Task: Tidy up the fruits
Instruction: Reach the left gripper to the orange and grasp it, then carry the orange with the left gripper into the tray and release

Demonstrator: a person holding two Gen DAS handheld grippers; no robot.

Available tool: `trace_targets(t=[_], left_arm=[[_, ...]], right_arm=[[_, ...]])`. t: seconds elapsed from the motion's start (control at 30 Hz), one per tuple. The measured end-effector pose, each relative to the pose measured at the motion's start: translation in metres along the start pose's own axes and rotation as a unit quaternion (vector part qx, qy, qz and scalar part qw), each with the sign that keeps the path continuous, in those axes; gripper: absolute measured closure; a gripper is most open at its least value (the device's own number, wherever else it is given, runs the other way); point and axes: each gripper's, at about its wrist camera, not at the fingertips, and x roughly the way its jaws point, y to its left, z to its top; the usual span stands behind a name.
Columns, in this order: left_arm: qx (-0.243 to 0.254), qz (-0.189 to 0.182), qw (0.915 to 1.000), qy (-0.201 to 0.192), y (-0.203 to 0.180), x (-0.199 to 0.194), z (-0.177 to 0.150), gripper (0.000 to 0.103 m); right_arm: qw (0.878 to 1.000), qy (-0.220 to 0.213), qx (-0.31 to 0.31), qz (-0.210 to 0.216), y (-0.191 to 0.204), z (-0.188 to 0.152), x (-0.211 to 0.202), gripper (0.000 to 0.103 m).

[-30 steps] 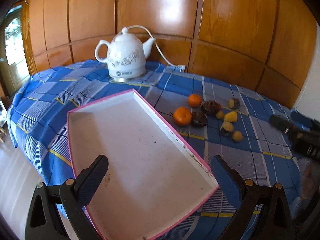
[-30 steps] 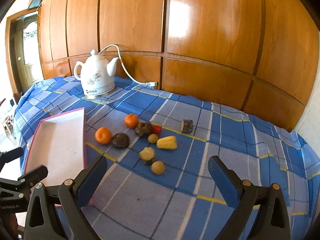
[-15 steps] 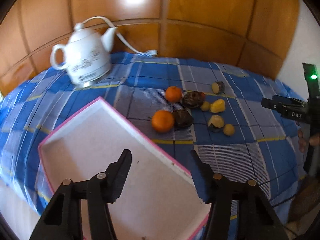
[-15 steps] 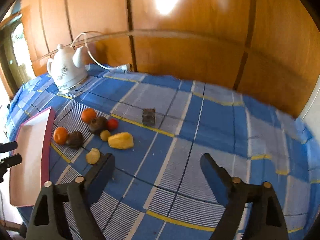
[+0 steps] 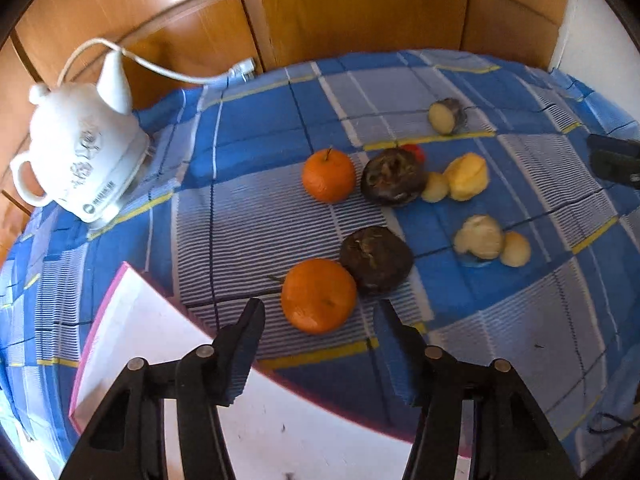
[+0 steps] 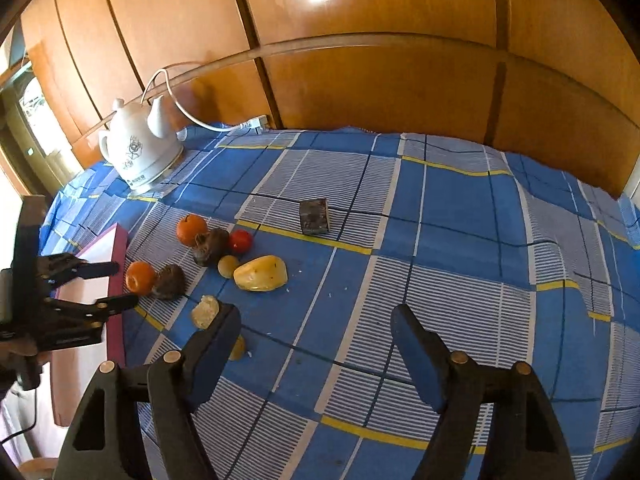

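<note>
Several fruits lie on the blue checked cloth: a near orange (image 5: pixel 319 295) (image 6: pixel 140 277), a second orange (image 5: pixel 329 175), two dark brown fruits (image 5: pixel 376 266), yellow pieces (image 5: pixel 468 176) and a small red fruit (image 6: pixel 240 240). My left gripper (image 5: pixel 319 305) (image 6: pixel 126 284) points down at the near orange. Its jaws are closing, with the orange just ahead between the tips and the pads off it. My right gripper (image 6: pixel 315 314) hangs over bare cloth right of the fruits. Its jaws are closing on nothing. The white tray's pink rim (image 5: pixel 132 276) lies under the left fingers.
A white electric kettle (image 5: pixel 80 152) (image 6: pixel 142 152) with its cord stands at the back left, against the wooden wall panels. A brown cut piece (image 6: pixel 315 216) lies apart behind the fruits. The cloth drops off at the near and right edges.
My left gripper has moved off the tray's middle to the near orange and its jaws have narrowed a lot. My right gripper swung right over the cloth and narrowed slightly.
</note>
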Motion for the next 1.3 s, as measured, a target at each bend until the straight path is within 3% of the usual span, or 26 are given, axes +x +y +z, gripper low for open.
trace_targets(t=[0.07, 0.13, 0.27, 0.37, 0.57, 0.83, 1.07, 1.3], left_arm=[[-0.003, -0.012, 0.9999, 0.011, 0.004, 0.009, 0.001, 0.06], [-0.009, -0.02, 0.9997, 0.008, 0.005, 0.014, 0.002, 0.063], [-0.03, -0.038, 0.9986, -0.02, 0.005, 0.003, -0.003, 0.064], [-0.052, -0.054, 0.9961, -0.048, 0.005, -0.016, -0.01, 0.064], [-0.108, -0.079, 0.9873, -0.085, 0.007, -0.047, -0.035, 0.064], [-0.166, -0.053, 0.9803, -0.092, 0.018, -0.066, -0.086, 0.064], [-0.231, -0.034, 0.9682, -0.089, 0.045, -0.074, -0.132, 0.064], [-0.268, -0.015, 0.9592, -0.089, 0.068, -0.078, -0.151, 0.064]], right_arm=[[1.0, 0.004, 0.003, 0.002, -0.001, 0.0, 0.002, 0.024], [1.0, 0.01, 0.006, 0.005, -0.002, 0.0, 0.005, 0.025], [1.0, 0.025, 0.006, 0.009, -0.002, -0.002, 0.012, 0.045], [0.999, 0.041, 0.002, 0.02, 0.001, -0.004, 0.019, 0.052], [0.996, 0.066, -0.032, 0.048, 0.019, -0.014, 0.028, 0.053], [0.992, 0.098, -0.052, 0.06, 0.03, -0.028, 0.041, 0.053], [0.988, 0.114, -0.081, 0.059, 0.052, -0.04, 0.048, 0.053], [0.988, 0.11, -0.106, 0.021, 0.074, -0.031, 0.073, 0.053]])
